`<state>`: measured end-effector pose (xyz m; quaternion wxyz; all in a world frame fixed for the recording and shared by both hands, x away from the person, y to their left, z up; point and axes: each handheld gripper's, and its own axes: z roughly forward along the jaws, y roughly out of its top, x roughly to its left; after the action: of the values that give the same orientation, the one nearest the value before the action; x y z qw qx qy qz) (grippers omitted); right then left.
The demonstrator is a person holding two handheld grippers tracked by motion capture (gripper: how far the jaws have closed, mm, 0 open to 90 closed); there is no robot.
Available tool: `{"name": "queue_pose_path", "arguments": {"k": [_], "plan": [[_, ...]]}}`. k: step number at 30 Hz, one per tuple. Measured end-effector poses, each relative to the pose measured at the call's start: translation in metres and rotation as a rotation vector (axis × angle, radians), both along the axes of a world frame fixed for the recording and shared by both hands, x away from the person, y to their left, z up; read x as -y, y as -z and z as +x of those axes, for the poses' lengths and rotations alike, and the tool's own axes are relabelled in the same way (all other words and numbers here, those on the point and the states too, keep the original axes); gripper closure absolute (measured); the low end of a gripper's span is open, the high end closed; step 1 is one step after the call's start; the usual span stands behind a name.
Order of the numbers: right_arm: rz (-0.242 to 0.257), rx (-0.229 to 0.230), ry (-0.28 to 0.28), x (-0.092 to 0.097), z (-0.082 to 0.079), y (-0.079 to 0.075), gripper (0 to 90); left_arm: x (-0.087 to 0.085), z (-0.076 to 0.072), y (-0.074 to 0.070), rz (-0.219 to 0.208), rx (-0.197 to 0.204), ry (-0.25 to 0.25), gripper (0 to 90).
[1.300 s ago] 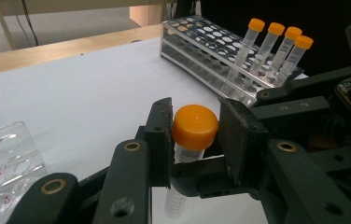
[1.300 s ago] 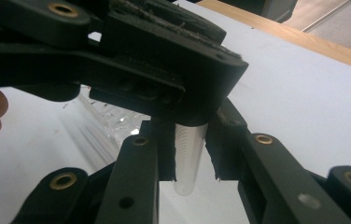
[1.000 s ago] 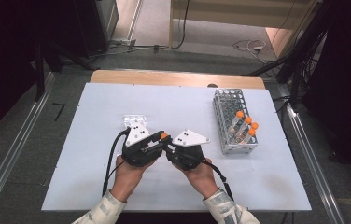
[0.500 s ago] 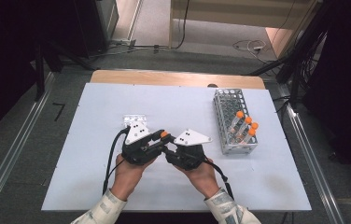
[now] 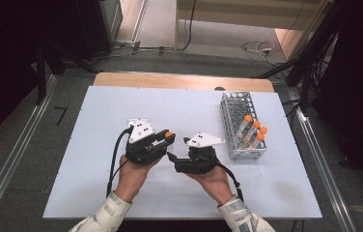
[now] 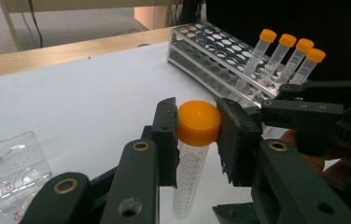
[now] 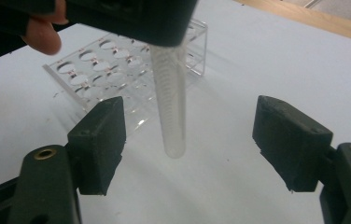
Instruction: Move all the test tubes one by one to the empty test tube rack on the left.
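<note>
Between the hands, the left gripper [image 6: 197,140] is pinching the light, slick, rigid plastic tube [image 6: 190,179] by its orange cap [image 6: 199,122], the surest hold, while the right gripper [image 7: 187,144], jaws just opening, is standing spread around its lower end.

A white surface [image 5: 121,101] with a wooden far edge [image 5: 179,81] stands on grey floor [image 5: 34,145]. Metal rails [image 5: 6,169] flank it. Dark equipment [image 5: 88,24] and cables [image 5: 257,47] lie beyond.

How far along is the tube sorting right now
Four orange-capped tubes already stand in the metal rack. A fifth tube is in hand: the left gripper clamps its orange cap, while the right gripper has just been opening, its pads clear of the tube. Left to do: seating it in a rack.
</note>
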<state>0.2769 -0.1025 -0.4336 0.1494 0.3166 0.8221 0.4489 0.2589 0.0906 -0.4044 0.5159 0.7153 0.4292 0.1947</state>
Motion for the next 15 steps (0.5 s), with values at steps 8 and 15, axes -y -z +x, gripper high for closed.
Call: {"name": "queue_pose_path", "arguments": {"k": [8, 15], "plan": [[0.002, -0.016, 0.024, 0.014, 0.002, 0.003, 23.0, -0.002, 0.007, -0.006, -0.005, 0.004, -0.012, 69.7], [-0.001, -0.024, 0.046, 0.031, 0.001, 0.007, 23.0, -0.004, 0.014, -0.012, -0.001, 0.012, -0.030, 69.7]]}}
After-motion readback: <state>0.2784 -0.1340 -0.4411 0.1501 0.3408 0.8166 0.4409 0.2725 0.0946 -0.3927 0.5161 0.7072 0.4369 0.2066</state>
